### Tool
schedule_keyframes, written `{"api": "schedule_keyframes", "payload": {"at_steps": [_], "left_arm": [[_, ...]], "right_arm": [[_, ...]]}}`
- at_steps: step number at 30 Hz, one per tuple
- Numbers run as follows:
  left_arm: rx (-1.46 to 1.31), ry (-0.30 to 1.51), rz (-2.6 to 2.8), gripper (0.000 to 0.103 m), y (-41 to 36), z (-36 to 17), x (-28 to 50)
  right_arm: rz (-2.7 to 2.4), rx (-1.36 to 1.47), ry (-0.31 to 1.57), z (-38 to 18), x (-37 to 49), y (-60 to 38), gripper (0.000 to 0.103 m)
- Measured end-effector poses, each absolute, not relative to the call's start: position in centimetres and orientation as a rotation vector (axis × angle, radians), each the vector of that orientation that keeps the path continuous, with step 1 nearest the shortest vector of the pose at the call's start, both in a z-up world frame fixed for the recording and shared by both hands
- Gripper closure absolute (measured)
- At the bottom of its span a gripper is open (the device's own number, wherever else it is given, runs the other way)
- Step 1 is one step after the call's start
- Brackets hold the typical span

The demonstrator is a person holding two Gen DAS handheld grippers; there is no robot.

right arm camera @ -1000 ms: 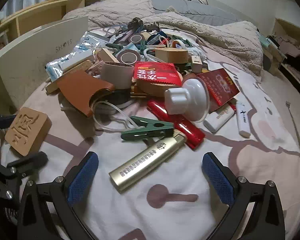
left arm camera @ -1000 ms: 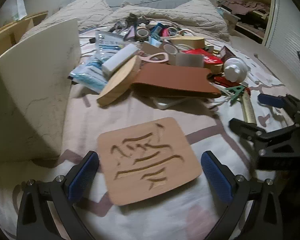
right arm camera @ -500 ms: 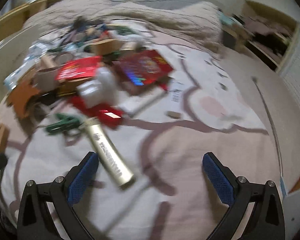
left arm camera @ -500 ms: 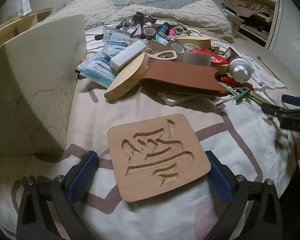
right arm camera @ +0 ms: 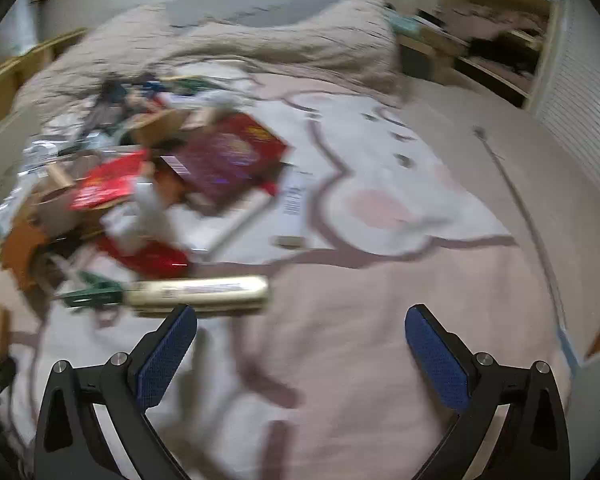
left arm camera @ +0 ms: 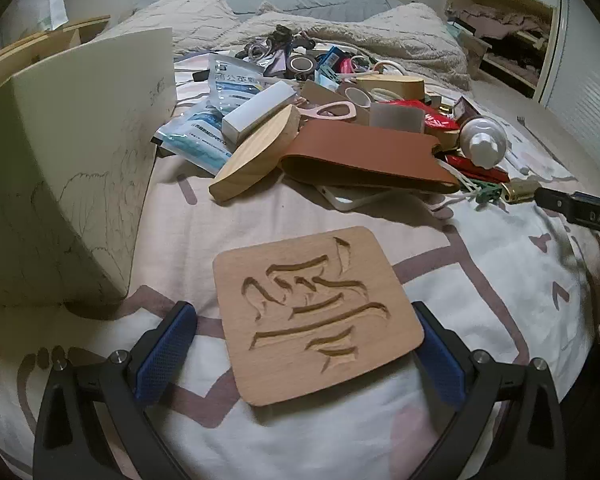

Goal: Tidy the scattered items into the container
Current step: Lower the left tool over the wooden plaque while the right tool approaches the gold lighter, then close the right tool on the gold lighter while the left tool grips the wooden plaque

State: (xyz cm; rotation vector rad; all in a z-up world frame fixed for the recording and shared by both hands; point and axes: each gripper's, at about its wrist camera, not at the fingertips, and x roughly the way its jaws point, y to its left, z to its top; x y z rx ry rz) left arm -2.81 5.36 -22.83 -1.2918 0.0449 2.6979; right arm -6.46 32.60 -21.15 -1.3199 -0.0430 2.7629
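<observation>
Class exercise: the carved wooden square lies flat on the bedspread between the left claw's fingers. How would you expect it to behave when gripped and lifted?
The carved wooden square looks like a thin, rigid board, so it probably won't flex. It lies flat on soft bedding, so the left claw may press its edges into the fabric. Its smooth edges could slip.

The right claw [right arm camera: 300, 354] hangs wide open over the bed [right arm camera: 380, 320], nothing between its blue pads [right arm camera: 166, 356]. A gold tube [right arm camera: 198, 292] lies crosswise just beyond the left pad, a green clip [right arm camera: 90, 294] at its left end. Farther back sits a blurred heap [right arm camera: 140, 184] topped by a dark red packet [right arm camera: 228, 160].
</observation>
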Motion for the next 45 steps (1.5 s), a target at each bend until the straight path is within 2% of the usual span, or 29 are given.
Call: {"api": "schedule_keyframes", "payload": {"at_steps": [5,10,14,21,28,30,33,45], "left_arm": [[-1.285,0.018,2.720,0.000,5.4,-22.9,-2.7],[-1.277,0.012,2.729,0.000,5.4,-22.9,-2.6],[-1.275,-0.002,2.741,0.000,5.5,-23.0,-2.5],[-1.279,-0.048,2.749,0.000,5.3,-22.9,-2.6],[-1.280,-0.082,2.739,0.000,5.1,-22.8,-2.7],[-1.278,-0.101,2.737,0.000,5.0,-22.8,-2.7],[-1.273,-0.138,2.734,0.000,4.7,-22.6,-2.7],[-1.251,-0.194,2.751,0.001,4.6,-22.5,-2.7]], "right_arm": [[2.796,-1.304,-0.188,-21.6,-6.6,30.1,0.000],[2.814,-1.298,-0.142,-22.2,-6.8,29.2,0.000],[2.832,-1.288,-0.177,-22.3,-7.0,28.1,0.000],[2.780,-1.314,0.021,-23.0,-7.9,29.7,0.000],[2.767,-1.268,0.008,-23.1,-7.6,29.4,0.000],[2.780,-1.248,-0.008,-23.1,-7.3,29.2,0.005],[2.801,-1.229,-0.047,-23.0,-7.0,28.5,0.020],[2.796,-1.204,-0.102,-23.3,-6.9,27.5,0.019]]}}
